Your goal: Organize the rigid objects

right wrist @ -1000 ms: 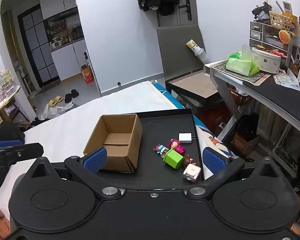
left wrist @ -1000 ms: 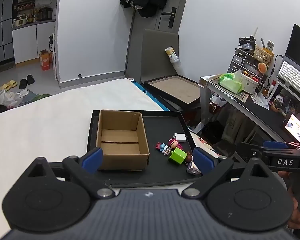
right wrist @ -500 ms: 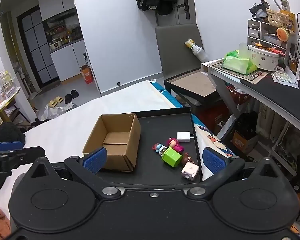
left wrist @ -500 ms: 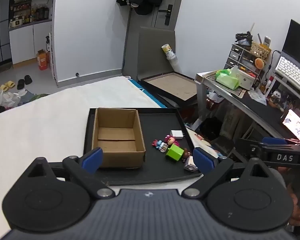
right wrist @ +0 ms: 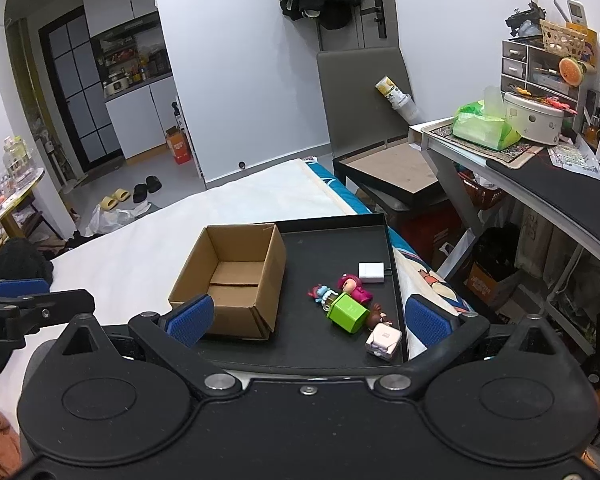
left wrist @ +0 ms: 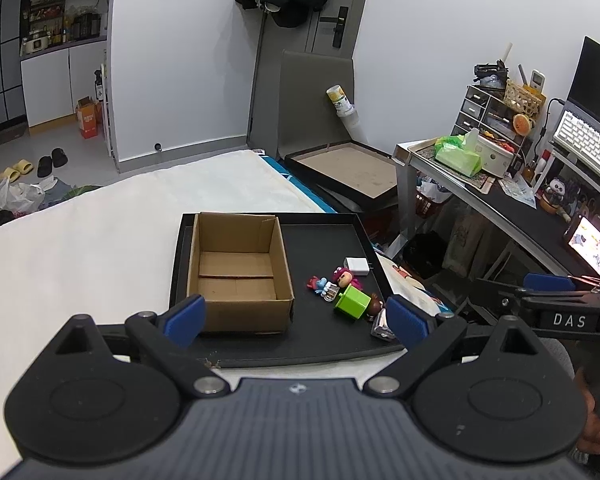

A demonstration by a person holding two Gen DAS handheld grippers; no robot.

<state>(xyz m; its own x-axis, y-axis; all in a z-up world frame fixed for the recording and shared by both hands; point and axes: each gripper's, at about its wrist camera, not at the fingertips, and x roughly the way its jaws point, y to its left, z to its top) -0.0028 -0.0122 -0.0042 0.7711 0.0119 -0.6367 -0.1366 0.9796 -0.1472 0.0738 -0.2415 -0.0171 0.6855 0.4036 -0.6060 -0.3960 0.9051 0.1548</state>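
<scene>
An empty open cardboard box (left wrist: pixel 238 270) (right wrist: pixel 236 276) sits on the left part of a black tray (left wrist: pixel 320 240) (right wrist: pixel 332 236) on the white bed. Right of the box lie small items: a green cube (left wrist: pixel 352 302) (right wrist: pixel 348 313), a pink figurine (left wrist: pixel 343 276) (right wrist: pixel 352 286), a small blue and red figure (left wrist: pixel 320 285) (right wrist: pixel 321 293), a white charger (left wrist: pixel 357 266) (right wrist: pixel 373 272), a brown figurine (right wrist: pixel 378 314) and a pale cube (right wrist: pixel 383 340). My left gripper (left wrist: pixel 294 318) and right gripper (right wrist: pixel 306 318) are both open and empty, held back from the tray's near edge.
The white bed (left wrist: pixel 80 248) spreads left of the tray. A desk (left wrist: pixel 500 200) with a green tissue pack, drawers and keyboard stands on the right. A black framed board (left wrist: pixel 344 172) leans beyond the bed. Shoes and bags lie on the floor at far left.
Both grippers have drawn back and risen slightly, so the tray and box look smaller and farther. Nothing on the tray has moved.
</scene>
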